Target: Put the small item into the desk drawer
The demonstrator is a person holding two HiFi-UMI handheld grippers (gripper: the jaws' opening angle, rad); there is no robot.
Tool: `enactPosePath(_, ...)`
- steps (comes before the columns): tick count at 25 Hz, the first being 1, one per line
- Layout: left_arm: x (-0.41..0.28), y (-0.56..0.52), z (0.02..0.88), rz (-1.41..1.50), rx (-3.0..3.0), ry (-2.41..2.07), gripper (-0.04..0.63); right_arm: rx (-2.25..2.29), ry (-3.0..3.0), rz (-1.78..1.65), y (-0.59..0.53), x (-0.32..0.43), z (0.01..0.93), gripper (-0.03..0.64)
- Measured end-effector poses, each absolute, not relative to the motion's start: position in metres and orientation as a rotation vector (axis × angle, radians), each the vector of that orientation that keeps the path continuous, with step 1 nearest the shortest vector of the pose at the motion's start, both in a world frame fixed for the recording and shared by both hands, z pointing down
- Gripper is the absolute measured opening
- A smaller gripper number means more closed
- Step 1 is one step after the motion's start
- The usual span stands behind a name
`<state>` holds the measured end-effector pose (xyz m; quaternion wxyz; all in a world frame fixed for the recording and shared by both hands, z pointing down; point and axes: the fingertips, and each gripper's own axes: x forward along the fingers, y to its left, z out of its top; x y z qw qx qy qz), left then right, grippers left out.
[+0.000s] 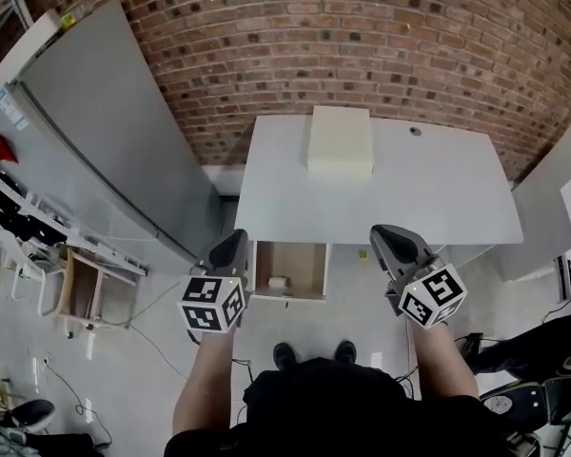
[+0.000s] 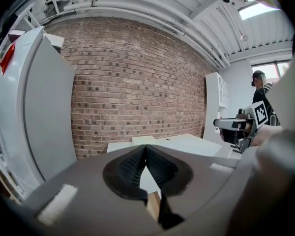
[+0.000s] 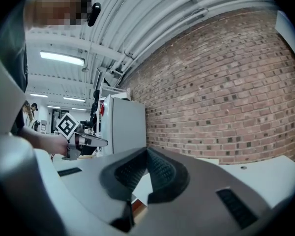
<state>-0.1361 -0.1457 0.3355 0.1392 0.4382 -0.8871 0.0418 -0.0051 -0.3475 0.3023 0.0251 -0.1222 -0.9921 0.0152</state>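
Note:
A white desk stands against the brick wall. Its wooden drawer is pulled open below the front edge, left of centre. A small pale item lies inside, near the drawer's front left corner. My left gripper hovers just left of the drawer, and its jaws are shut on nothing. My right gripper hangs right of the drawer at the desk's front edge, shut and empty. Each gripper shows in the other's view: the right gripper and the left gripper.
A cream box sits at the back of the desk. A large grey cabinet stands to the left, with a low wooden shelf and cables on the floor. White furniture flanks the desk on the right. My feet are before the drawer.

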Motion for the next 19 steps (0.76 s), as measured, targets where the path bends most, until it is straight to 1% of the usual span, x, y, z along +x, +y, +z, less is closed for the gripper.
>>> enactPosePath(19,-0.162,-0.120,0.345,0.072,1.218,-2.575,0.012,-0.406,-3.040,0.096,-0.333,-0.034,0.306,0.012)
